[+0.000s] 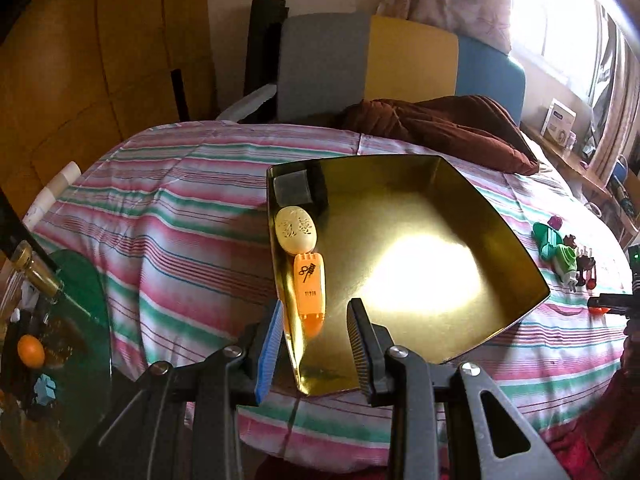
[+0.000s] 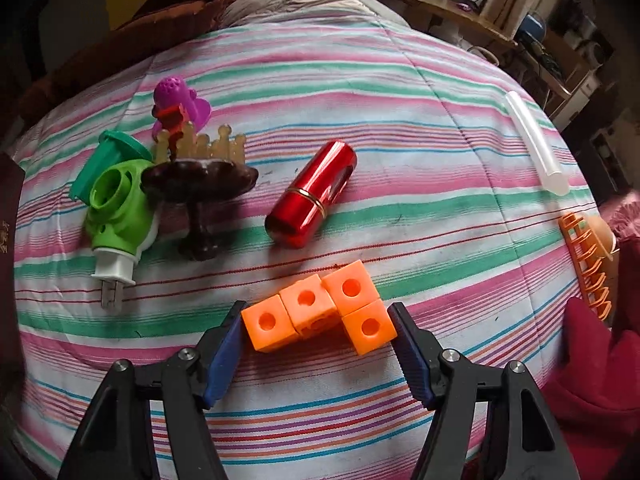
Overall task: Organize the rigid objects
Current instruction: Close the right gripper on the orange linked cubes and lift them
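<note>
A shiny gold tray lies on the striped bed cover. Along its left wall sit a grey block, a cream oval case and a flat orange piece. My left gripper hovers over the tray's near left corner, its jaws apart; the tray wall and the orange piece's near end lie between them, untouched. In the right wrist view, an orange block of linked cubes rests on the cover with my right gripper shut on it, one pad against each end.
Beyond the cubes lie a red metallic tube, a dark pedestal stand, a green plug-in piece, a teal cap and a purple toy. A clear tube and an orange rack lie right.
</note>
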The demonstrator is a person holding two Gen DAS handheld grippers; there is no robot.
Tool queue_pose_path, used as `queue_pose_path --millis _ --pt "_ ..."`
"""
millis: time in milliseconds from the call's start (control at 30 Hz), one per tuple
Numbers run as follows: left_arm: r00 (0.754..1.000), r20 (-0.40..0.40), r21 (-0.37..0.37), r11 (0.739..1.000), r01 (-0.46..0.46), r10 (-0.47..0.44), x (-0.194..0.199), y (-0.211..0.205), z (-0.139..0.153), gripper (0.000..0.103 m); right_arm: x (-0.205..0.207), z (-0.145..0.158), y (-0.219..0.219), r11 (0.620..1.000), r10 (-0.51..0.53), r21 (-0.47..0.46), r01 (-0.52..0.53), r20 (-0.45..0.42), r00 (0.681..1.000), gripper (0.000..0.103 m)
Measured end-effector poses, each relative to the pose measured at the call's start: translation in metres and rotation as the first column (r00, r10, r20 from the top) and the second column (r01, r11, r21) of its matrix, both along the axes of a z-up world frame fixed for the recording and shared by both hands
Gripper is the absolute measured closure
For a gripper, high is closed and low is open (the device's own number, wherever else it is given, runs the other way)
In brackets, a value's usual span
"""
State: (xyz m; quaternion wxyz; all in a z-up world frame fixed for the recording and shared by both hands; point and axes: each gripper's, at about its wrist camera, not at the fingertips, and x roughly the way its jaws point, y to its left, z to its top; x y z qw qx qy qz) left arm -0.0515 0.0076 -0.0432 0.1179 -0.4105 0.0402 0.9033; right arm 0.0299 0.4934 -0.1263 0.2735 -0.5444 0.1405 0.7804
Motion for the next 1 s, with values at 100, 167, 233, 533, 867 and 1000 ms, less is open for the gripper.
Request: queue_pose_path --millis 100,167,233,533,867,1000 --pt "1.000 0.000 0.007 1.000 -0.007 0.007 0.001 -0.006 0.001 0.071 0.008 0.024 -0.005 1.000 0.004 0.004 -0.004 -0.102 0.995 0.033" --pt "1.000 -0.002 0.002 1.000 -0.011 0.011 0.002 -0.008 0.001 0.071 0.008 0.041 -0.009 1.000 0.025 0.003 -0.025 -0.164 0.986 0.033" --pt "1.000 -0.002 0.006 1.000 -0.014 0.014 0.003 -0.011 0.000 0.071 0.009 0.055 -0.023 0.997 0.073 -0.008 -0.077 -0.216 0.974 0.033" --pt "0.997 0.031 0.031 0.997 -0.066 0.065 -0.003 -0.030 -0.009 0.071 -0.032 0.100 -0.127 0.917 0.366 -0.010 -0.398 -0.368 0.854 0.033" --pt "0.978 0.032 0.040 0.978 -0.206 0.205 -0.008 -0.084 -0.012 0.071 -0.095 0.067 -0.318 0.653 0.690 -0.108 -0.750 -0.324 0.647 0.033" --pt "0.971 0.045 0.042 0.971 -0.237 0.235 -0.008 -0.097 -0.018 0.071 -0.109 0.037 -0.379 0.580 0.751 -0.152 -0.800 -0.279 0.598 0.033"
